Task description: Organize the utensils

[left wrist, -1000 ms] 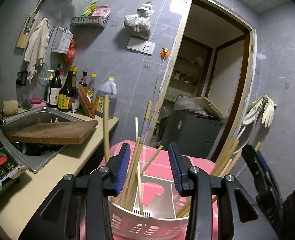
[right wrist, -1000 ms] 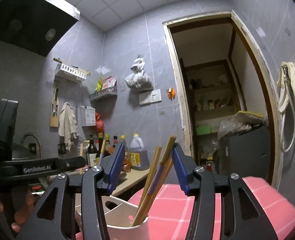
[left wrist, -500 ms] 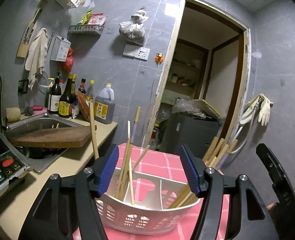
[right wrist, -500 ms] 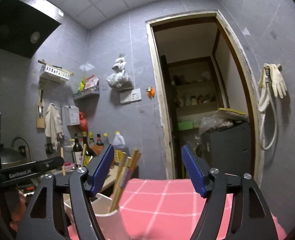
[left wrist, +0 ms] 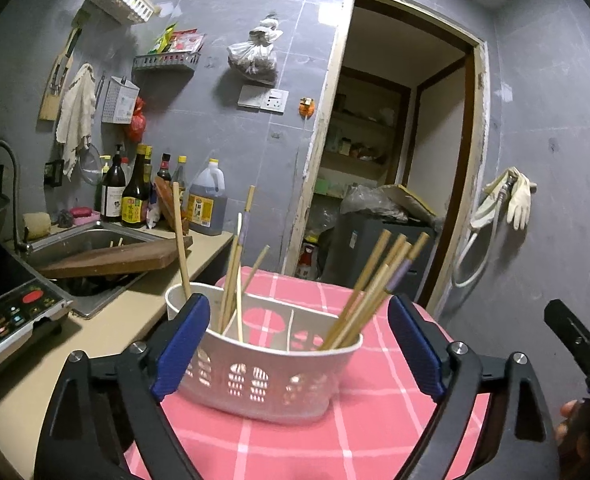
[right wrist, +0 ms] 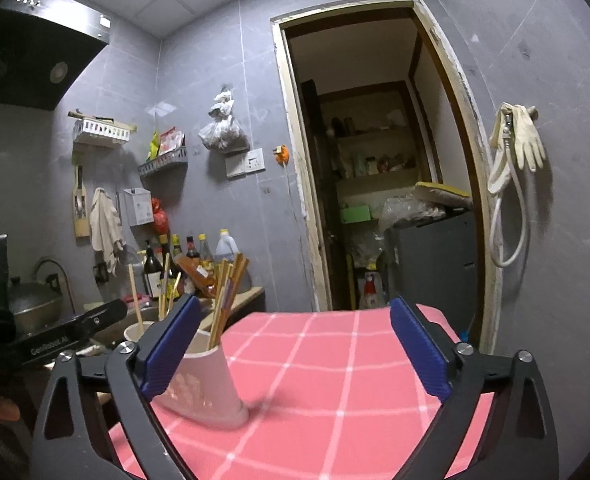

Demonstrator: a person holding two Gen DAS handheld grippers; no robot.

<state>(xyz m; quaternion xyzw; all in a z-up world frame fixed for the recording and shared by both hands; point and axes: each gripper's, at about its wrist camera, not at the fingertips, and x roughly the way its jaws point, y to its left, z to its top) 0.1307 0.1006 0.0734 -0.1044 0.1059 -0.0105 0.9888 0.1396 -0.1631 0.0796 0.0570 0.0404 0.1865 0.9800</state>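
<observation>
Left gripper (left wrist: pixel 299 344) stands spread wide, holding nothing, its blue pads either side of the white utensil basket (left wrist: pixel 263 376). The basket sits near the left edge of the pink checked tablecloth (left wrist: pixel 375 420), beside the counter (left wrist: pixel 55 360). Chopsticks (left wrist: pixel 231 280) lean in its left compartments; a second bundle of chopsticks (left wrist: pixel 375 280) leans in the right end compartment. Right gripper (right wrist: pixel 295 348) is likewise spread wide and empty, above the cloth, the basket at its left pad.

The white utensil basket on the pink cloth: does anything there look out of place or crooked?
Mostly tidy. The white basket stands upright on the pink checked cloth. Only the chopsticks lean at different angles, and one wooden stick stands alone at the left end.
</observation>
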